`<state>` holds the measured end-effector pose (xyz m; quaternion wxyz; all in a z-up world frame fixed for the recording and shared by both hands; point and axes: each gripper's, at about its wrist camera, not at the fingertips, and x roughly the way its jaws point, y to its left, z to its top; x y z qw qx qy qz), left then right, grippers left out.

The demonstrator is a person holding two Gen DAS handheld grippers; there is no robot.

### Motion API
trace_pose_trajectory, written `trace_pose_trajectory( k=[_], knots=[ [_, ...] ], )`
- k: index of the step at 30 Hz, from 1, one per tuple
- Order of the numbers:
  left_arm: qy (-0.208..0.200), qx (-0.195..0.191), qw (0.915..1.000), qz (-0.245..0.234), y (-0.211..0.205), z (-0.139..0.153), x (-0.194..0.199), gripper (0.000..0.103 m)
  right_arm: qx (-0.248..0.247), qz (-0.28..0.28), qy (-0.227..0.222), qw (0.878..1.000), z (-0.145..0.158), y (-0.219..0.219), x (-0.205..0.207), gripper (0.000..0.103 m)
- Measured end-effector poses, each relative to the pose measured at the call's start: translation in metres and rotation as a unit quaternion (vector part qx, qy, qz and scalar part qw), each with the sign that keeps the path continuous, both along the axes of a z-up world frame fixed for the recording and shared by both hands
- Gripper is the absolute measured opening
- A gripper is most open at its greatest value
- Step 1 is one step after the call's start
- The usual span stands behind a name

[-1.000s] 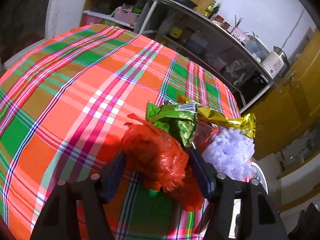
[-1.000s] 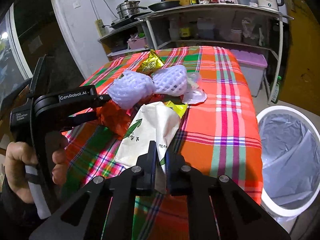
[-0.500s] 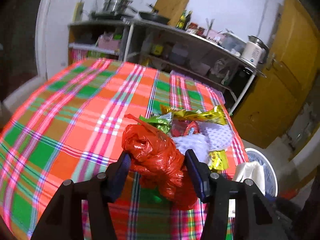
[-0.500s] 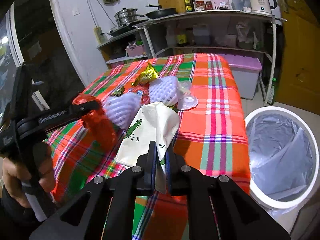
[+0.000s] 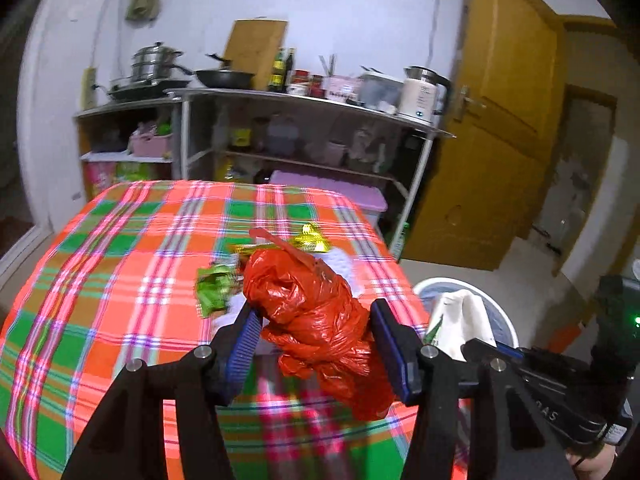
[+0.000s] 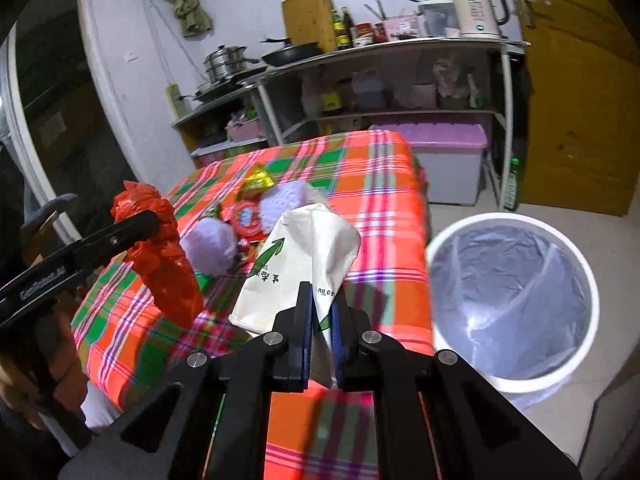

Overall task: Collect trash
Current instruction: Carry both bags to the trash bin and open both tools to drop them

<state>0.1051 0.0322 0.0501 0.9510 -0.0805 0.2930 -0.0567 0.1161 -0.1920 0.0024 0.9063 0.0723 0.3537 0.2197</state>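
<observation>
My left gripper is shut on a crumpled red plastic bag and holds it above the plaid table. The bag also shows in the right wrist view. My right gripper is shut on a white paper bag with green print, lifted over the table's right edge; it also shows in the left wrist view. A white bin with a clear liner stands on the floor right of the table. A green wrapper, gold wrappers and white foam nets lie on the table.
A metal shelf rack with pans, bottles and a kettle stands behind the table. A purple-lidded box sits under it. A yellow door is to the right. A red round lid lies among the trash.
Both grippers have risen and swung right toward the bin with their loads. The red bag and the paper bag hang higher above the table than before.
</observation>
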Motion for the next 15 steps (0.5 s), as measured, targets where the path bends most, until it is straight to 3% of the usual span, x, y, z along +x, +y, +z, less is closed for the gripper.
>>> trace_pose_trajectory(
  k=[15],
  knots=[
    [0.014,-0.011,0.9911,-0.132,-0.096,-0.013,0.049,0.056,0.003,-0.122,0.012,0.992,-0.011,-0.090,0.015,0.009]
  ],
)
